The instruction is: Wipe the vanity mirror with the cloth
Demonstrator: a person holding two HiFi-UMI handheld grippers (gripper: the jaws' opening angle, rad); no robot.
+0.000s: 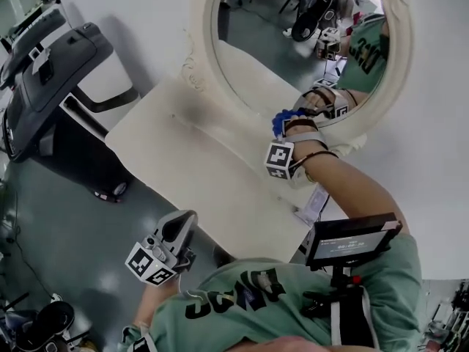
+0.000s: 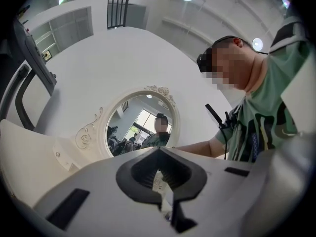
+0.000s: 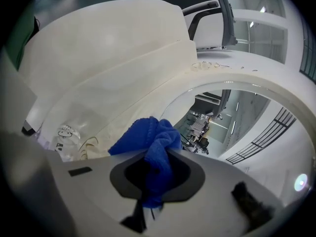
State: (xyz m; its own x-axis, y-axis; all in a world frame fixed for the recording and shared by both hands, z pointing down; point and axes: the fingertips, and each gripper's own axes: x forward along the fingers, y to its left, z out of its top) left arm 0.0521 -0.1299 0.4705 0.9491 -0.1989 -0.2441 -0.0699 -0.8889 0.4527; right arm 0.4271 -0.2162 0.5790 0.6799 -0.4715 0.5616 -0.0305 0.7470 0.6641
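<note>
The oval vanity mirror [image 1: 293, 42] in a cream ornate frame leans against the white wall above a white vanity table [image 1: 190, 160]. My right gripper [image 1: 289, 121] is shut on a bunched blue cloth [image 1: 280, 122], held at the mirror's lower rim. In the right gripper view the blue cloth [image 3: 150, 142] bulges out of the shut right gripper [image 3: 155, 169], close to the glass of the mirror [image 3: 232, 117]. My left gripper [image 1: 179, 226] hangs low off the table's front edge, jaws together and empty. From the left gripper [image 2: 160, 174] the mirror [image 2: 140, 127] shows farther off.
A dark treadmill [image 1: 44, 86] stands on the floor to the left of the table. A clear plastic packet [image 1: 316, 204] lies at the table's right end, under my right forearm. A small screen [image 1: 352, 240] sits on a chest mount.
</note>
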